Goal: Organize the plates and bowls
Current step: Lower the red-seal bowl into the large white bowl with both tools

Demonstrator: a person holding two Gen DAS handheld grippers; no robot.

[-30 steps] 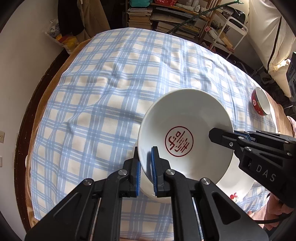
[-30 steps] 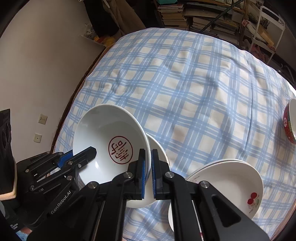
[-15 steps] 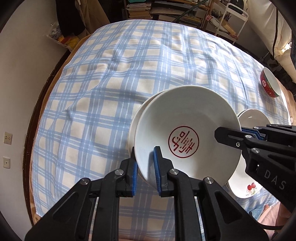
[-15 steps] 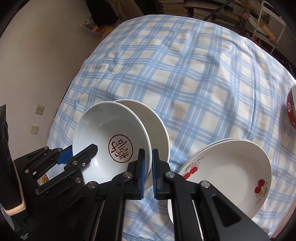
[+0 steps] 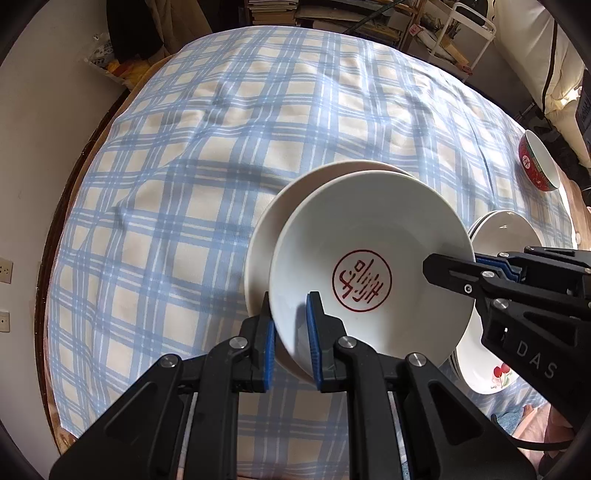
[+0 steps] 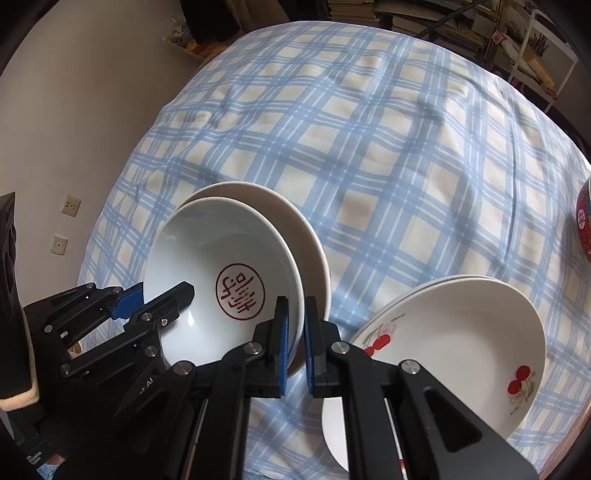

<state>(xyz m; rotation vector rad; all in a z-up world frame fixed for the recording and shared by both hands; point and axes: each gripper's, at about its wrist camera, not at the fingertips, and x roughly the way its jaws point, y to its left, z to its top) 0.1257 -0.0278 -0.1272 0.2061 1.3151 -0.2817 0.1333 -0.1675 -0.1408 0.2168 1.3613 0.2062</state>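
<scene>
A white bowl with a red seal mark in its middle hangs tilted, held by both grippers. My left gripper is shut on its near rim, one pad outside and one inside. My right gripper is shut on the opposite rim, and its tip enters the left wrist view from the right. Directly beneath the bowl, a second plain white bowl rests on the cloth, its rim showing behind the held one. Whether the two bowls touch is hidden.
A stack of white plates with cherry prints sits close on the right of the bowls. A red bowl stands near the table's far right edge. The blue checked tablecloth stretches behind. Bookshelves and a white cart stand beyond the table.
Both grippers have come down with the seal-marked bowl. The second white bowl now shows under it. The left jaws stand slightly wider than before.
</scene>
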